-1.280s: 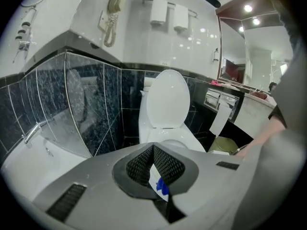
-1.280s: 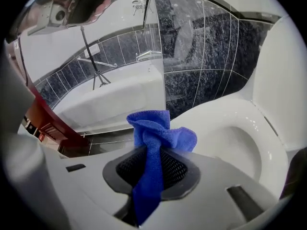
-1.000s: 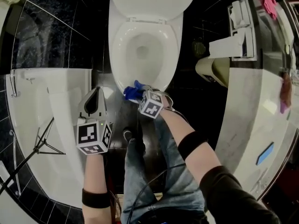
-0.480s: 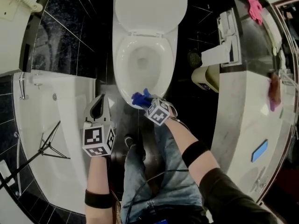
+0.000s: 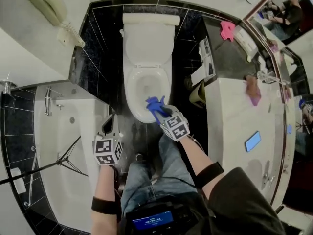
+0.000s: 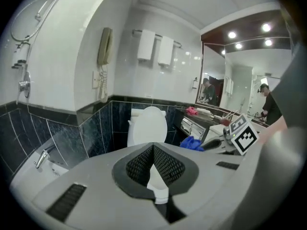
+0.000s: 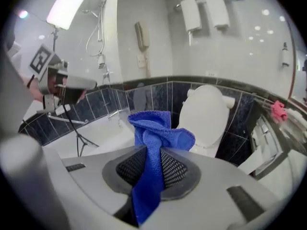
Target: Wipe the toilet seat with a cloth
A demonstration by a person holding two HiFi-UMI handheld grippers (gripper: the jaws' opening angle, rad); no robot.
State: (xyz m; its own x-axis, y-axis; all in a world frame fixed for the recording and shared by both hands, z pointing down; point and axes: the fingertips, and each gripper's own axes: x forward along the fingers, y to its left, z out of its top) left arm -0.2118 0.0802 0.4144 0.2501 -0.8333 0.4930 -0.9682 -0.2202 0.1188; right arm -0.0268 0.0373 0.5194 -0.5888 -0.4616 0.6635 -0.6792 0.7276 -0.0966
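Observation:
The white toilet stands with its lid up and the seat down. My right gripper is shut on a blue cloth, which hangs over the seat's front right rim. In the right gripper view the cloth bunches up between the pads, with the lid beyond. My left gripper is shut and empty, to the left of the bowl above the floor. Its closed pads point toward the lid, and the cloth shows to its right.
A white bathtub with a tripod in it lies to the left. A vanity counter runs down the right, with a pink cloth on it and a bin beside the toilet. My jeans-clad legs stand before the bowl.
The head view has risen and takes in more of the room. The right gripper, still holding the cloth, has shifted from the middle of the seat's front rim toward its right side.

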